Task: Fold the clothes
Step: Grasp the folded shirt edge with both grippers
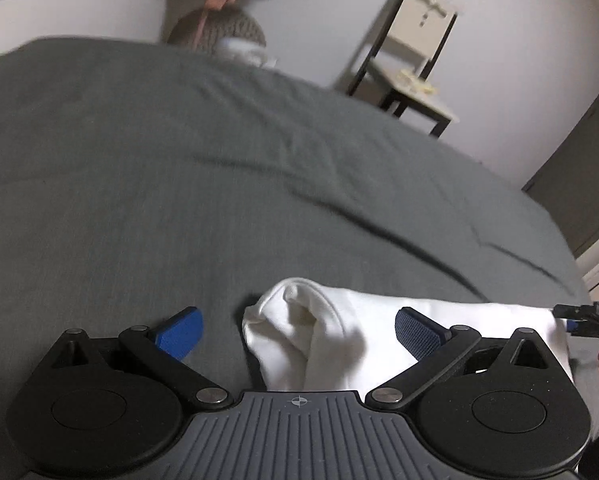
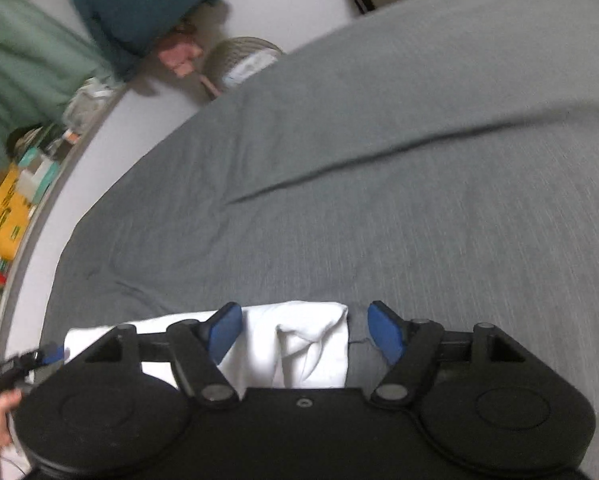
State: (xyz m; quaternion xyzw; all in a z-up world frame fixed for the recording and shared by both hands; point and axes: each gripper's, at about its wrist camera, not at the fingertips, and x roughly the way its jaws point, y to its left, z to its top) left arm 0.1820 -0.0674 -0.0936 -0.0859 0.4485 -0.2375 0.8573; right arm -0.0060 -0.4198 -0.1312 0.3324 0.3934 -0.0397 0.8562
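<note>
A white garment [image 1: 351, 336] lies bunched and partly folded on the grey bed cover [image 1: 179, 168]. In the left wrist view my left gripper [image 1: 299, 330] is open, its blue pads on either side of the garment's left end, just above the cloth. My right gripper [image 2: 305, 330] is also open and straddles the garment's [image 2: 299, 344] right end in the right wrist view. Nothing is pinched in either one. The right gripper's tip [image 1: 583, 316] shows at the left view's right edge, and the left gripper's tip [image 2: 27, 360] at the right view's left edge.
The grey bed cover [image 2: 419, 160] stretches far ahead with long creases. A dark-framed chair [image 1: 411, 60] stands by the white wall beyond the bed. A woven basket [image 2: 243, 56], hanging dark green cloth [image 2: 139, 4] and a shelf of boxes [image 2: 7, 208] lie to the left.
</note>
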